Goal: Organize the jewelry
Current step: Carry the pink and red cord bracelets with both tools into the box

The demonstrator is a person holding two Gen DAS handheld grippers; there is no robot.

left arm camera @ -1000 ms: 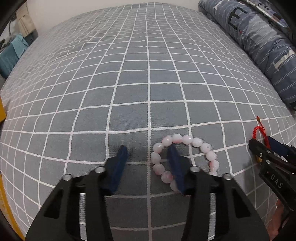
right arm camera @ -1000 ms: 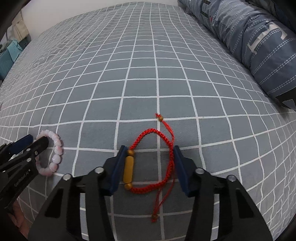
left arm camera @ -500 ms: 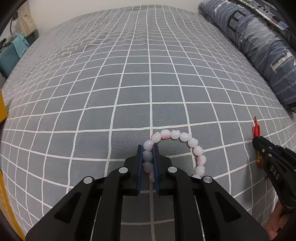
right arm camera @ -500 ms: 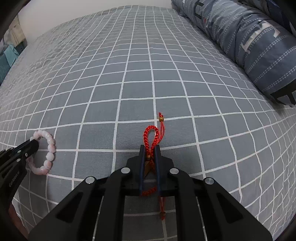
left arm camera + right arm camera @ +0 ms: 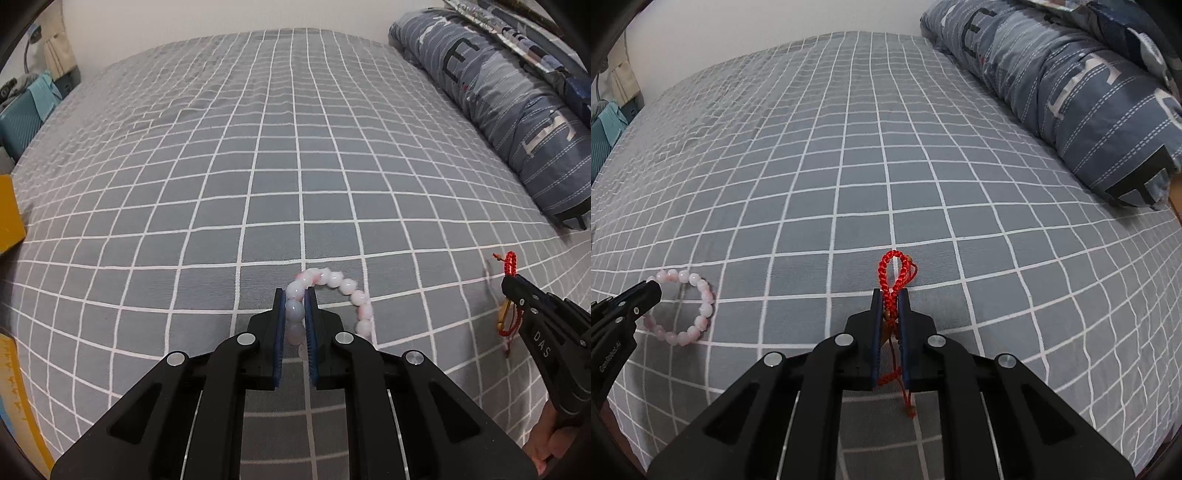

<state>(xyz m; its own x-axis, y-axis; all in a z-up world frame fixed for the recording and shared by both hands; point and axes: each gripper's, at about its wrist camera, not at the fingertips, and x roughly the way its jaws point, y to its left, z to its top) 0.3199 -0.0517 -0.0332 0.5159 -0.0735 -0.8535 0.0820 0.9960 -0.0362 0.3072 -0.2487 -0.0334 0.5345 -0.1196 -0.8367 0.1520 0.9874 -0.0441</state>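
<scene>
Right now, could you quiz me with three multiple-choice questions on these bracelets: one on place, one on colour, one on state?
1. Seen from the right tool's camera, the bead bracelet lies where?
A. far left
B. far right
C. on the pillow

2. What colour is the cord bracelet?
A. green
B. red
C. white

3. How is the left tool set?
A. wide open
B. shut on nothing
C. shut on beads

Answers: 1 A, it sits at the left edge beside the other tool. 2 B, its braided loop is red. 3 C, pale beads sit pinched between its blue pads.

A bedroom — checked grey bedsheet (image 5: 258,166); rolled striped quilt (image 5: 1071,92)
</scene>
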